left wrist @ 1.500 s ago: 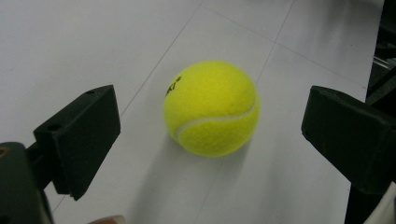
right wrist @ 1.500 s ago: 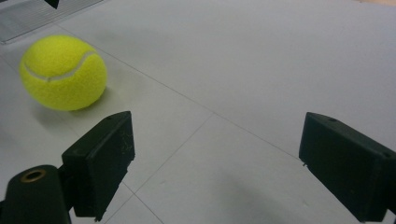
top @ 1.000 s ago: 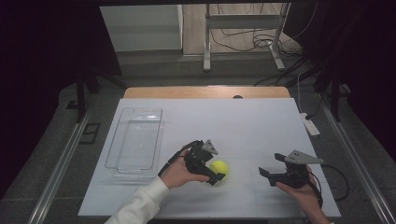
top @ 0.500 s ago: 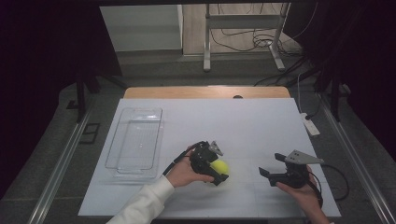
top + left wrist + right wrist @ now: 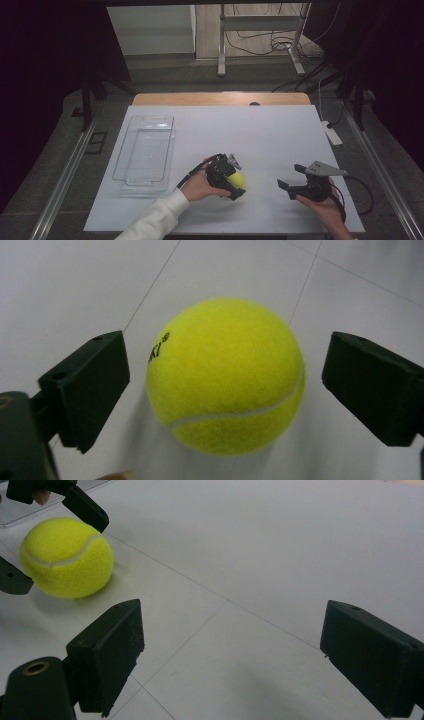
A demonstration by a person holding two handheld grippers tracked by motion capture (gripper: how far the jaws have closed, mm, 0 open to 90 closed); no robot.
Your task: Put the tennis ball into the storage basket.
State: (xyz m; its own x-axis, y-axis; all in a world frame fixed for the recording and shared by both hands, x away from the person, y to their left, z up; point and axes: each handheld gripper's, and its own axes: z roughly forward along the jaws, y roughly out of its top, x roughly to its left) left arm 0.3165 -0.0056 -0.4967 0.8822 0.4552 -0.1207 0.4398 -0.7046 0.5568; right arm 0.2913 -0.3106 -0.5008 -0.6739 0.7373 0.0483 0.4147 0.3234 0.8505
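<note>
A yellow tennis ball (image 5: 226, 376) rests on the white table (image 5: 280, 135), right of a clear plastic tray (image 5: 146, 152). The left gripper (image 5: 222, 385) straddles it with jaws spread — a gap on each side, neither touching. The right gripper (image 5: 230, 655), well apart, is wide open and holds nothing.
</note>
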